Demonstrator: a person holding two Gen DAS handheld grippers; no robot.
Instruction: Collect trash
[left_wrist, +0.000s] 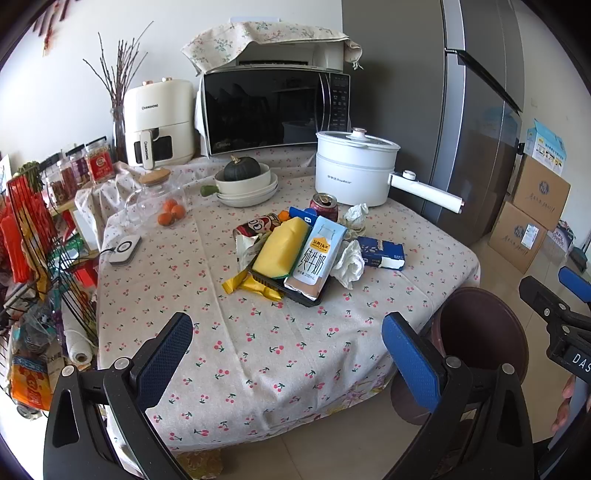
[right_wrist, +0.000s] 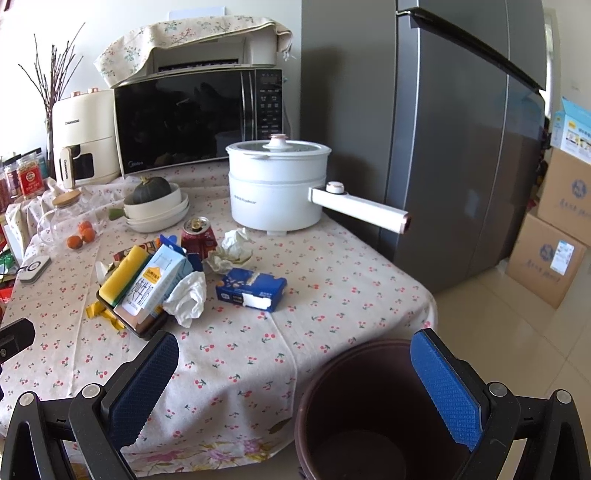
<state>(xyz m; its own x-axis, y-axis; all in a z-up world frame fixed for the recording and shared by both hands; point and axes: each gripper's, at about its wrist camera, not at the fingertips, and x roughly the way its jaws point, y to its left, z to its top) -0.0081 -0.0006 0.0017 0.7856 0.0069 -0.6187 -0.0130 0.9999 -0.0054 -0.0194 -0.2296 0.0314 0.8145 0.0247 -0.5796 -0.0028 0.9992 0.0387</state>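
A heap of trash lies mid-table: a milk carton (left_wrist: 318, 254) (right_wrist: 155, 284), a yellow sponge (left_wrist: 282, 245) in a black tray (left_wrist: 308, 297), crumpled tissue (left_wrist: 349, 262) (right_wrist: 188, 299), a blue box (left_wrist: 382, 253) (right_wrist: 251, 288), a red can (left_wrist: 324, 206) (right_wrist: 197, 236) and a yellow wrapper (left_wrist: 251, 286). A dark brown bin (right_wrist: 369, 413) (left_wrist: 480, 332) stands on the floor by the table's near right corner. My left gripper (left_wrist: 288, 354) is open and empty above the table's near edge. My right gripper (right_wrist: 295, 387) is open and empty, over the bin's rim.
A white electric pot (right_wrist: 277, 184) with a long handle, stacked bowls holding a squash (left_wrist: 243, 177), a microwave (left_wrist: 273, 110), an air fryer (left_wrist: 159, 122) and a glass jar with oranges (left_wrist: 159, 199) stand at the back. A fridge (right_wrist: 461, 129) and cardboard boxes (right_wrist: 554, 240) stand right.
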